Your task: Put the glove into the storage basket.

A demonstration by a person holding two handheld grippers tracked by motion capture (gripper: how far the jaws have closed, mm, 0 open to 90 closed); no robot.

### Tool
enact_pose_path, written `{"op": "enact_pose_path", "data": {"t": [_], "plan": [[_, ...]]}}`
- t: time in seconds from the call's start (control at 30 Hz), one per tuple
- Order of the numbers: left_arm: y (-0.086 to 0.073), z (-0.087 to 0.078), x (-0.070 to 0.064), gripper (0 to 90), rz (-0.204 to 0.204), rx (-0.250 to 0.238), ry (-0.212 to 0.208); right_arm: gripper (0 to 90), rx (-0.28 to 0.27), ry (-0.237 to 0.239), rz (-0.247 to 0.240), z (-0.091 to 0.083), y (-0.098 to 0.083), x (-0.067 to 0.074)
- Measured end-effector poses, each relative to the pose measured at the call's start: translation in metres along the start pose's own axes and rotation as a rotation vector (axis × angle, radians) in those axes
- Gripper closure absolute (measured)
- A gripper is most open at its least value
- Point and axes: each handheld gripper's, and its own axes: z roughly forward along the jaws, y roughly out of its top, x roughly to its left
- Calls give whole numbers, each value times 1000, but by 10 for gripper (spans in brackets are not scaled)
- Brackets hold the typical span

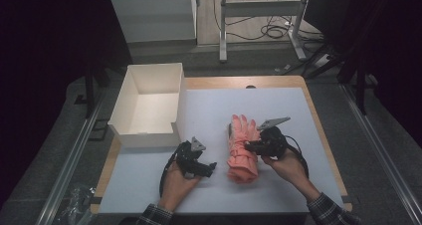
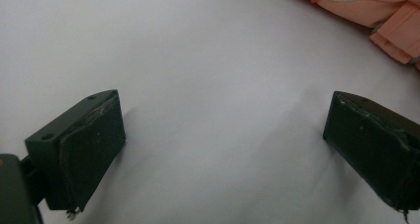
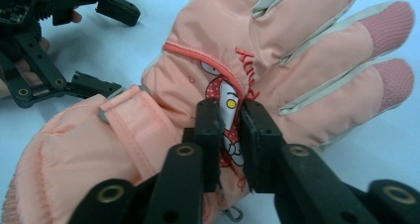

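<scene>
With the right claw (image 3: 229, 135) pinched on a fold of the pink glove (image 1: 242, 148) at centre frame on the worktop (image 1: 278, 105), lift slowly so the fabric holds — the left claw (image 2: 223, 135) waits wide open, lower left of it.

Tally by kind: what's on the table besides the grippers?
Pink glove: 1, pinched on its back by the right gripper
White open box: 1
Total: 2
</scene>
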Motion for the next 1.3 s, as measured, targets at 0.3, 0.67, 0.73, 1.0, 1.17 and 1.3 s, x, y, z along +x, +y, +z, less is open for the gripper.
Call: {"op": "enact_pose_path", "data": {"t": [0.3, 0.67, 0.73, 1.0, 1.17, 1.3], "plan": [[0, 0, 0, 24, -2, 0, 0, 528, -69, -24, -41, -20, 5, 1], [0, 0, 0, 24, -6, 0, -1, 650, -93, -73, -16, -39, -29, -22], [0, 0, 0, 24, 2, 0, 0, 684, -87, -67, -20, -37, -35, -23], [0, 0, 0, 24, 5, 2, -1, 879, -65, 17, -50, -22, -68, -11], [0, 0, 0, 24, 5, 2, -1, 880, -54, 48, -54, -14, -75, -3], [0, 0, 0, 24, 5, 2, -1, 880, -49, 72, -62, -6, -78, 4]]}}
